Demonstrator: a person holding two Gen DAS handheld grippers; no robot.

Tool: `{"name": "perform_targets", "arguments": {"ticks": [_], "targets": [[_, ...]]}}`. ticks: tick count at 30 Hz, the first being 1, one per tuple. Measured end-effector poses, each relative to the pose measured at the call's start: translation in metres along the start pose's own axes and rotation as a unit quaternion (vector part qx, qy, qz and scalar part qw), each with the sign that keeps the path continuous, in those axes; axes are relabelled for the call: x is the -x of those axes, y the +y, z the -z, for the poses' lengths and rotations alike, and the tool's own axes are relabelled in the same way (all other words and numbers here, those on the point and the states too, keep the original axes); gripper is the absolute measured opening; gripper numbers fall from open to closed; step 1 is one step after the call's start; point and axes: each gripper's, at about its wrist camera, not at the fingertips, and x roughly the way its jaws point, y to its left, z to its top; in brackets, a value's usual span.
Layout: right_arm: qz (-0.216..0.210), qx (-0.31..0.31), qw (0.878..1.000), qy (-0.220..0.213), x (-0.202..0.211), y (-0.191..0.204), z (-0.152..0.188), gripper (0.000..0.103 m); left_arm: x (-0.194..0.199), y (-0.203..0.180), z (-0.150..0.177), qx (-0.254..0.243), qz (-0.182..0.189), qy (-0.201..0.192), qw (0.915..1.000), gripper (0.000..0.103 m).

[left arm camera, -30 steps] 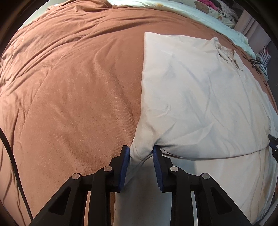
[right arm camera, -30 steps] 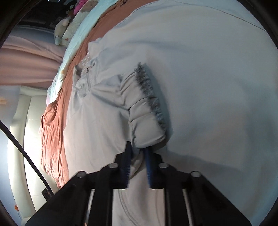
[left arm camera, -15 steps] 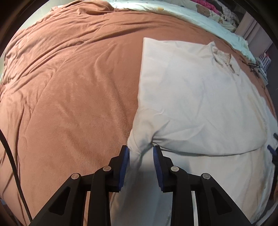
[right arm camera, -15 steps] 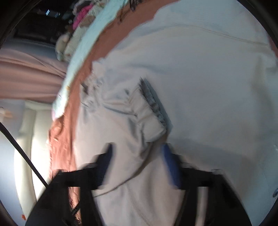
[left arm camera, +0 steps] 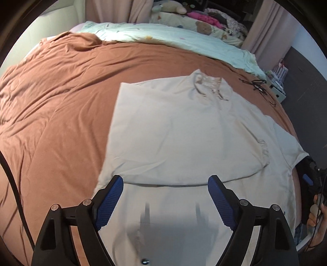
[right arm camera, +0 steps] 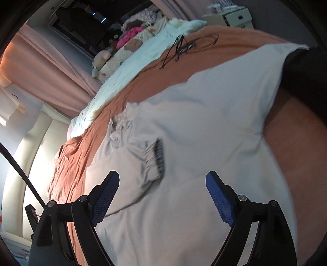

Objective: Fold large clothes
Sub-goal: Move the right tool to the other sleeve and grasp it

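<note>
A large cream garment (left arm camera: pixel 184 139) lies flat on the brown bedspread (left arm camera: pixel 57 102), its left sleeve folded across the body, the collar (left arm camera: pixel 208 81) at the far end. In the right wrist view the garment (right arm camera: pixel 204 126) shows the folded sleeve's gathered cuff (right arm camera: pixel 157 157) resting on the chest. My left gripper (left arm camera: pixel 165 196) is open and empty, raised over the garment's lower half. My right gripper (right arm camera: pixel 162 196) is open and empty, just short of the cuff. The right gripper also shows at the left wrist view's right edge (left arm camera: pixel 308 180).
A pale green quilt (left arm camera: pixel 173 41) and stuffed toys (left arm camera: pixel 169 8) lie at the head of the bed. Black cables (left arm camera: pixel 257 86) lie on the bedspread beyond the collar. Pink curtains (right arm camera: pixel 47 67) and a cream headboard (right arm camera: pixel 30 147) stand behind.
Both grippers let go of the folded sleeve, opened wide and pulled back and up from the garment. The sleeve now lies across the body.
</note>
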Motion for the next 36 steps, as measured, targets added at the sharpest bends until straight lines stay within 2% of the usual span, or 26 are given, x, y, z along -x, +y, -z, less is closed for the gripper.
{"name": "perform_targets", "arguments": {"ticks": [6, 10, 12, 14, 19, 24, 36], "targets": [[0.041, 0.007, 0.998, -0.045, 0.052, -0.035, -0.030, 0.086, -0.003, -0.048, -0.005, -0.023, 0.034, -0.007, 0.9991, 0.086], [0.056, -0.015, 0.996, -0.069, 0.077, -0.061, -0.052, 0.085, -0.012, -0.082, -0.009, -0.046, 0.046, -0.011, 0.9978, 0.086], [0.065, -0.014, 0.995, -0.079, 0.084, -0.067, -0.062, 0.079, -0.020, -0.098, -0.011, -0.059, 0.053, -0.009, 0.9968, 0.086], [0.080, -0.010, 0.993, -0.085, 0.086, -0.072, -0.071, 0.076, -0.030, -0.114, -0.013, -0.068, 0.059, -0.008, 0.9958, 0.086], [0.096, -0.013, 0.991, -0.092, 0.080, -0.082, -0.093, 0.075, -0.061, -0.144, -0.018, -0.084, 0.071, -0.001, 0.9939, 0.086], [0.114, -0.010, 0.990, -0.083, 0.065, -0.091, -0.114, 0.062, -0.090, -0.157, -0.024, -0.086, 0.081, 0.003, 0.9929, 0.086], [0.183, -0.043, 0.981, -0.038, 0.017, -0.107, -0.169, 0.062, -0.146, -0.165, -0.044, -0.080, 0.094, 0.012, 0.9923, 0.086]]}}
